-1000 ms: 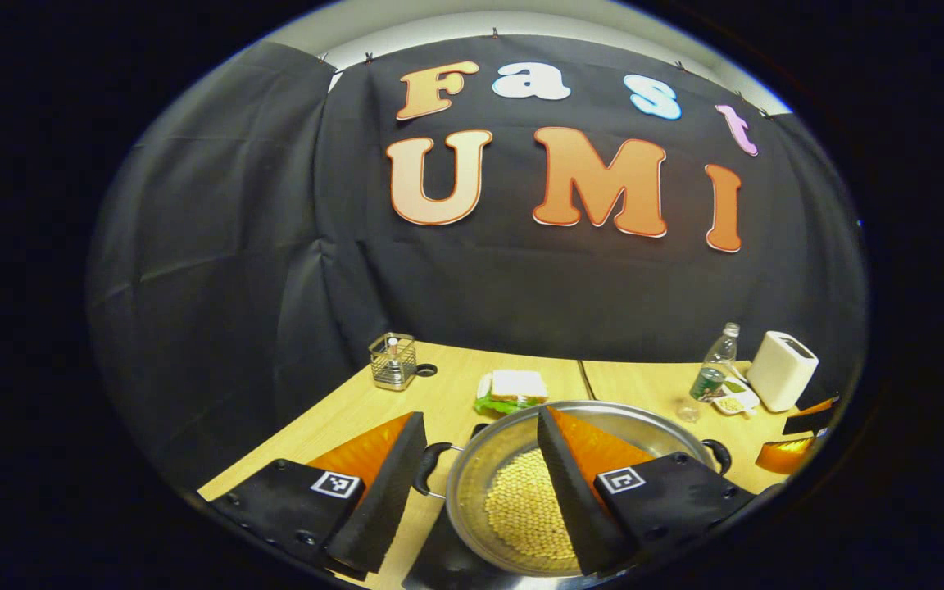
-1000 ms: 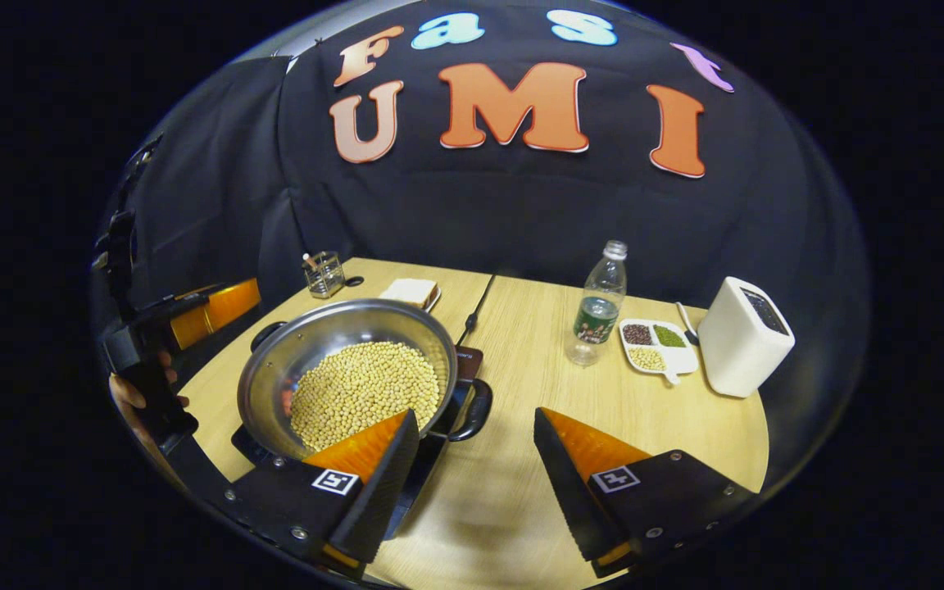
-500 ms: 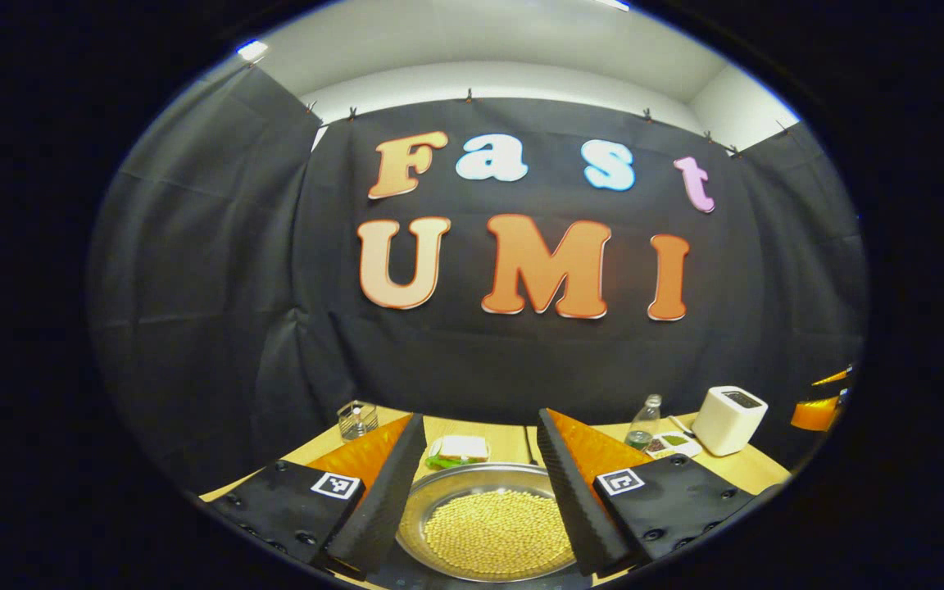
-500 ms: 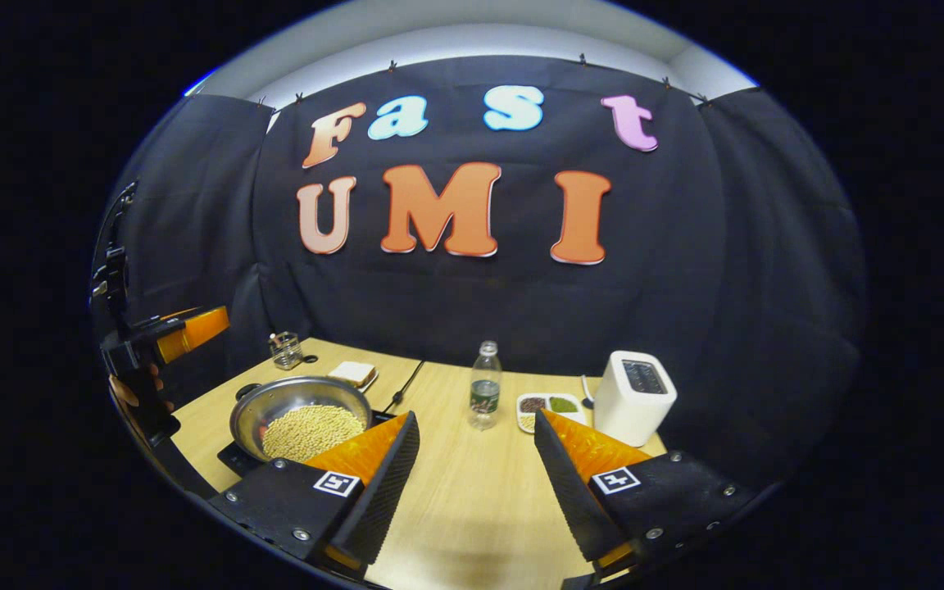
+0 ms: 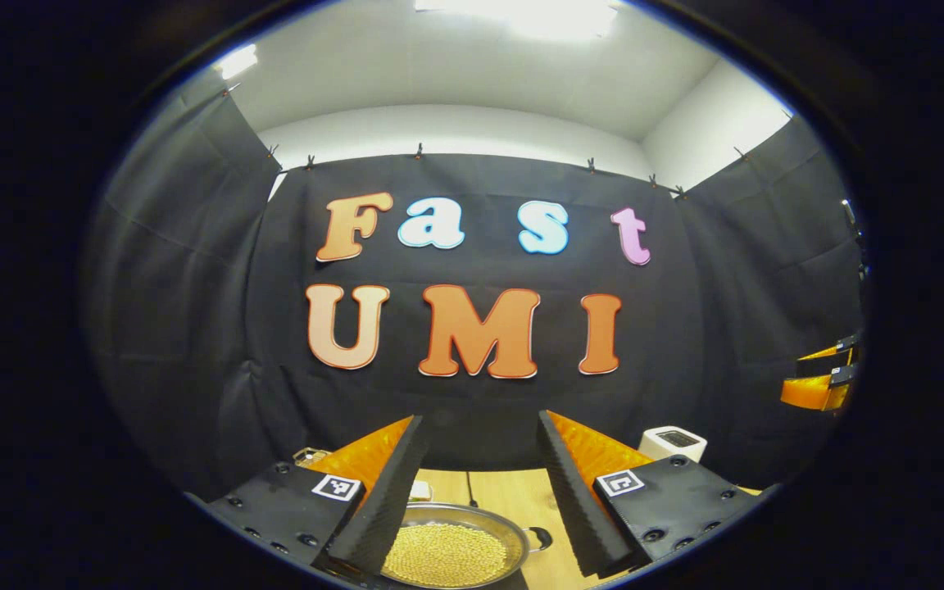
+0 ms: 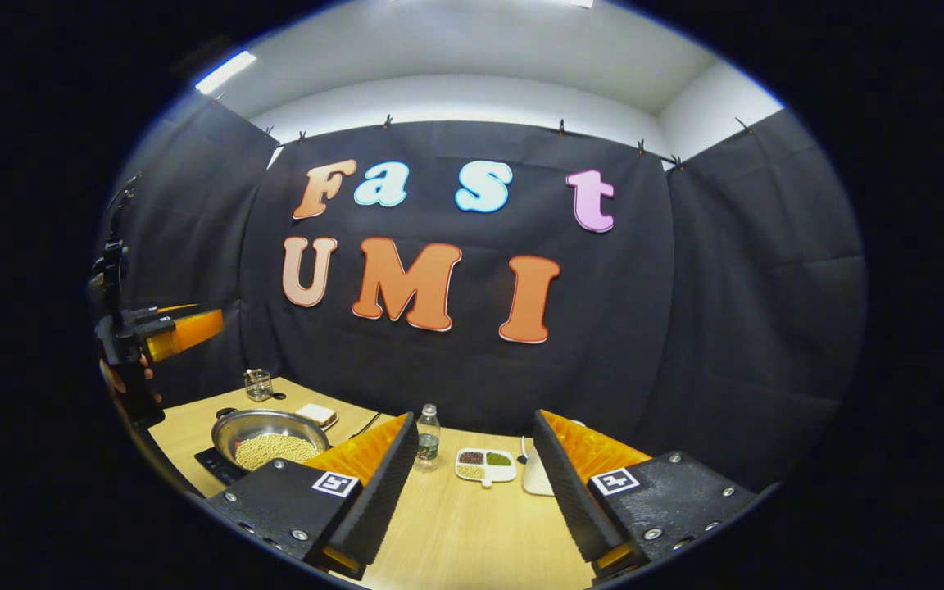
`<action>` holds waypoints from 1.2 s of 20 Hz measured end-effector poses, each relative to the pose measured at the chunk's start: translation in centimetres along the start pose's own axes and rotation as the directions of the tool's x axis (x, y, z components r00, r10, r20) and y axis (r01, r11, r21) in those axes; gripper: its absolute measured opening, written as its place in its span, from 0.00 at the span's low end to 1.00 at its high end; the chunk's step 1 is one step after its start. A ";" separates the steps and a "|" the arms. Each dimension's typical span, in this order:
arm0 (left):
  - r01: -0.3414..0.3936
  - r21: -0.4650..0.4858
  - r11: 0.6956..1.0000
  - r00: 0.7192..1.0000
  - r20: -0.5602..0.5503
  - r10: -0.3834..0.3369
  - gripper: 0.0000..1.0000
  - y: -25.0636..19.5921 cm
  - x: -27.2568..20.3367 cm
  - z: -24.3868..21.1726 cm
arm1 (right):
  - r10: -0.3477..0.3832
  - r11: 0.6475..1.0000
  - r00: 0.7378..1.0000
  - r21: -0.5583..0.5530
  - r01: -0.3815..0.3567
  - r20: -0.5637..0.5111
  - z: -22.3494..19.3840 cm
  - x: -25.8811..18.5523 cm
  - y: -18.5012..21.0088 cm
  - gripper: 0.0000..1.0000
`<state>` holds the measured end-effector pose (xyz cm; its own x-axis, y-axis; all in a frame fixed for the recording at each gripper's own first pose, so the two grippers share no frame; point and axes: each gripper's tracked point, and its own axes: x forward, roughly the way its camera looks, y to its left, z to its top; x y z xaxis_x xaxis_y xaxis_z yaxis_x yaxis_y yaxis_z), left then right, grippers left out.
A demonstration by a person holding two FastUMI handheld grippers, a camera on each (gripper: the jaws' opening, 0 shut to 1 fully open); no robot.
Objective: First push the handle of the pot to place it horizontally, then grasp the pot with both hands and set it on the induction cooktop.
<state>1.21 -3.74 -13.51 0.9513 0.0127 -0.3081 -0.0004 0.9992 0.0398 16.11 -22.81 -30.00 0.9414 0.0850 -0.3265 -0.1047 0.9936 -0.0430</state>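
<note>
Steel round pot (image 6: pixel 269 437) full of yellow beans sits on the flat black induction cooktop (image 6: pixel 218 466), lower left of the right gripper view, on the light wooden tabletop (image 6: pixel 472 533). Left gripper (image 5: pixel 476 471) and right gripper (image 6: pixel 472 467) both released, spread wide, grasping nothing, lower centre of frame.

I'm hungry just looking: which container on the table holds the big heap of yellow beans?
The wide metal pot on the black cooktop, not the bottle or small divided dish.
</note>
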 end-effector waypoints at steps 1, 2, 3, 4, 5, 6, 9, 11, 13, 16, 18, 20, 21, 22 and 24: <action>0.018 -0.032 0.999 1.000 -0.004 -0.018 0.95 -0.6 -0.3 0.6 | -0.012 1.000 1.000 -0.011 0.013 0.014 1.1 -0.4 -0.8 0.88; 0.027 -0.055 0.998 1.000 -0.001 -0.027 0.94 -1.0 -0.6 1.2 | -0.025 0.999 0.999 -0.020 0.026 0.027 2.0 -0.6 -1.5 0.86; 0.030 -0.063 0.998 1.000 0.006 -0.029 0.94 -1.1 -0.8 1.9 | -0.035 0.999 0.998 -0.027 0.037 0.043 2.9 -1.1 -2.1 0.91; 0.028 -0.061 0.998 0.999 0.019 -0.027 0.94 -1.1 -1.2 2.5 | -0.045 0.999 0.997 -0.024 0.047 0.062 3.8 -1.4 -2.6 0.87; 0.040 -0.066 0.997 0.999 0.032 -0.038 0.94 -1.3 -1.3 3.3 | -0.050 0.998 0.996 -0.020 0.051 0.079 4.7 -1.9 -3.0 0.89; 0.066 -0.083 0.994 0.997 0.037 -0.063 0.94 -2.1 -1.4 3.7 | -0.046 0.999 0.994 -0.015 0.047 0.094 5.2 -2.2 -3.2 0.89; 0.088 -0.126 0.988 0.995 0.050 -0.083 0.92 -2.2 -2.1 5.3 | -0.010 1.000 0.994 -0.002 0.010 0.111 6.4 -3.1 -3.4 0.92; 0.060 -0.113 0.992 0.995 0.083 -0.051 0.91 -1.4 -2.4 7.0 | -0.007 1.000 0.990 0.000 0.007 0.138 7.5 -3.3 -4.1 0.94; 0.032 -0.102 0.994 0.994 0.111 -0.021 0.91 -1.0 -2.6 8.3 | -0.011 1.000 0.985 -0.005 0.012 0.174 8.3 -3.3 -4.8 0.95; 0.000 -0.095 0.995 0.992 0.124 0.012 0.99 -0.9 -3.1 8.6 | 0.017 1.000 0.983 -0.018 -0.014 0.184 8.1 -3.6 -5.1 0.95; -0.029 -0.088 0.996 0.989 0.144 0.042 0.98 -0.4 -3.2 9.2 | 0.002 1.000 0.983 -0.025 0.003 0.182 8.1 -3.1 -6.2 0.95; -0.055 -0.085 0.995 0.982 0.176 0.070 0.98 -0.1 -3.4 10.3 | -0.017 0.999 0.981 -0.036 0.024 0.192 8.5 -3.1 -7.8 0.97; -0.056 -0.076 0.996 0.978 0.194 0.070 0.98 -0.2 -3.4 10.9 | -0.019 0.999 0.980 -0.037 0.027 0.200 8.7 -3.3 -8.0 0.95; -0.054 -0.051 0.997 0.974 0.218 0.064 0.98 -0.4 -3.2 11.6 | -0.015 0.999 0.977 -0.043 0.024 0.211 8.9 -3.1 -8.0 0.95; -0.091 -0.026 0.995 0.965 0.245 0.095 0.97 0.3 -3.1 11.8 | -0.021 0.997 0.974 -0.071 0.038 0.226 9.1 -2.7 -8.5 0.95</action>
